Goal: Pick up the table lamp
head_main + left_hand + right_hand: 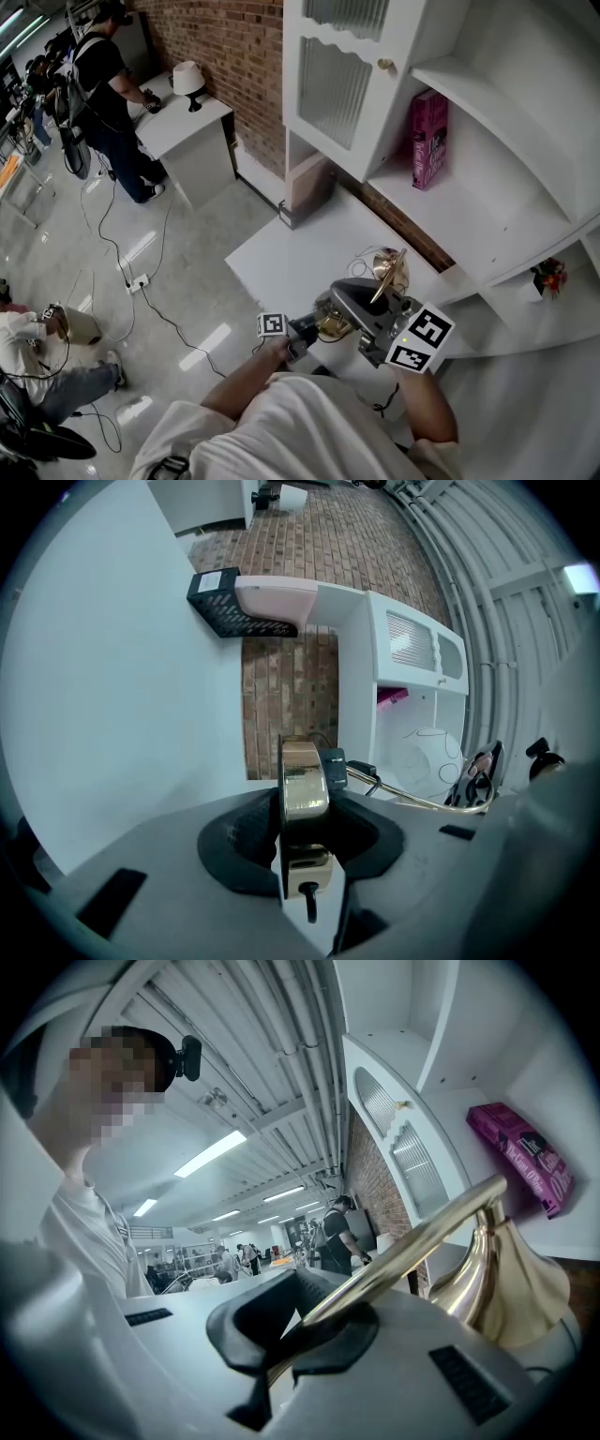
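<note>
The brass table lamp (386,272) is held above the white table (300,253), between both grippers. My left gripper (314,328) is shut on its round gold base (304,780), which stands edge-on between the black pads. My right gripper (375,314) is shut on the thin brass stem (422,1241), which runs up out of the jaws to the bell-shaped shade (506,1283). In the left gripper view the curved stem (412,802) and a black cord plug lead off to the right behind the base.
A white cabinet (337,66) with ribbed glass doors and open shelves stands right behind the table, with a pink box (428,139) on a shelf and small flowers (548,277). A person works at a desk with another lamp (188,78) far left. Cables cross the floor.
</note>
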Demonstrator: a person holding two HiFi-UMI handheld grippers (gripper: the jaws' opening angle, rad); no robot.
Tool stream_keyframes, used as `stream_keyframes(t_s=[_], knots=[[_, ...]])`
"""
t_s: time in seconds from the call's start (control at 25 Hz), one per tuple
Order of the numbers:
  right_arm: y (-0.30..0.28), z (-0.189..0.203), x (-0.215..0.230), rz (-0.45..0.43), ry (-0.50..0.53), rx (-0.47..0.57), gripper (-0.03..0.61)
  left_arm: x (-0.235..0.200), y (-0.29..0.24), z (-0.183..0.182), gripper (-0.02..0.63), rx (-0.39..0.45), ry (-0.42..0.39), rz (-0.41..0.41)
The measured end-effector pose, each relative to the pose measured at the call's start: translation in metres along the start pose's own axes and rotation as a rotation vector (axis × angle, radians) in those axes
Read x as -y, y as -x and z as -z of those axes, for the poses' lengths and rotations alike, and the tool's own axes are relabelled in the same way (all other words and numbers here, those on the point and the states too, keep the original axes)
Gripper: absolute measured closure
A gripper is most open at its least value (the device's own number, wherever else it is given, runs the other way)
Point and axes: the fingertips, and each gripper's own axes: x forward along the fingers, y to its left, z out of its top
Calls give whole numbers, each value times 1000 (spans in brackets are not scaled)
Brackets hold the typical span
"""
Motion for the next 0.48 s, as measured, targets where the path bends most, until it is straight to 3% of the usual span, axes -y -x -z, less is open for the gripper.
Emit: stream_keyframes(t_s=[0.4, 0.48], knots=[[3, 3, 0, -4, 4, -11, 566, -2, -1, 2, 482, 11, 10, -4], [3, 3, -1, -7, 4, -12, 568, -9, 2, 1, 482, 14, 5, -38]])
